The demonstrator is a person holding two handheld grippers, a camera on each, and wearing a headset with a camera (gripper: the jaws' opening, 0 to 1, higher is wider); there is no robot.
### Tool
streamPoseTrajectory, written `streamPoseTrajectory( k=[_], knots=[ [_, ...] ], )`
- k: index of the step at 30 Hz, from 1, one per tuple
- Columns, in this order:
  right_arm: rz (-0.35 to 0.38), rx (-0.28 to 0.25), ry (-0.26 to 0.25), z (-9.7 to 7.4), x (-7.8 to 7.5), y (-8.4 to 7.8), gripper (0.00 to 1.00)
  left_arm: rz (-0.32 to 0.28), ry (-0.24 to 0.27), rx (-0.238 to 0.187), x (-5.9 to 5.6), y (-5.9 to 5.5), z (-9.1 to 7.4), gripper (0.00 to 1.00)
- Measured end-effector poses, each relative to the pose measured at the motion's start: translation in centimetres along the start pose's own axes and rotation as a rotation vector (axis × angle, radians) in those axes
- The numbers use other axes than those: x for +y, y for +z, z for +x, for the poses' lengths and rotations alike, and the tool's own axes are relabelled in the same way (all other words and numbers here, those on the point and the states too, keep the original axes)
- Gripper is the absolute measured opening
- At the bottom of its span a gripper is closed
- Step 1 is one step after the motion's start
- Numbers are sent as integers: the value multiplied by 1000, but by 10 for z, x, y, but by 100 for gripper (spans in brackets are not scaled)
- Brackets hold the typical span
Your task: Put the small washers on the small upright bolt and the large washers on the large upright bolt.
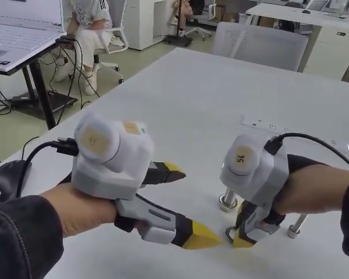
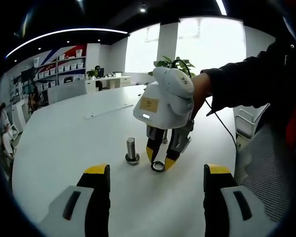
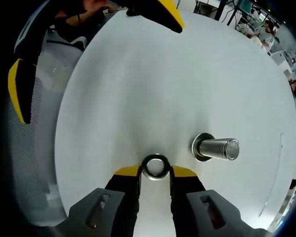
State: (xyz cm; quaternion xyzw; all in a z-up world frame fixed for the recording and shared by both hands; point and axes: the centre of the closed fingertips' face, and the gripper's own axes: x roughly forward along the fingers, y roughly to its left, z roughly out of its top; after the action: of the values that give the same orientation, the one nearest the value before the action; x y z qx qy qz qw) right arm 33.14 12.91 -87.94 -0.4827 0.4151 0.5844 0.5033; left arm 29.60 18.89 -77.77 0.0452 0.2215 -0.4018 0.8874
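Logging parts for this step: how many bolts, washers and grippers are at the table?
Upright bolts: 2, the large bolt and the small bolt
Washers: 1, the washer held in the fingers of the right gripper
Grippers: 2, counting the left gripper
Total: 5
The ring at the large bolt's base could be its head or a washer; not counted.

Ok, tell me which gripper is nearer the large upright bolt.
Right. The right gripper, shut on a washer, is just beside the large bolt; the left gripper is open, farther back from it.
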Motion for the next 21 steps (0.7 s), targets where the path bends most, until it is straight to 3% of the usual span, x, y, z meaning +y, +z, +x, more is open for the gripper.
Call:
streamPoseTrajectory(
  k=[21],
  knots=[
    [21, 7, -21, -22, -9, -15, 24, 4, -5, 0, -2, 0, 1, 77]
  ],
)
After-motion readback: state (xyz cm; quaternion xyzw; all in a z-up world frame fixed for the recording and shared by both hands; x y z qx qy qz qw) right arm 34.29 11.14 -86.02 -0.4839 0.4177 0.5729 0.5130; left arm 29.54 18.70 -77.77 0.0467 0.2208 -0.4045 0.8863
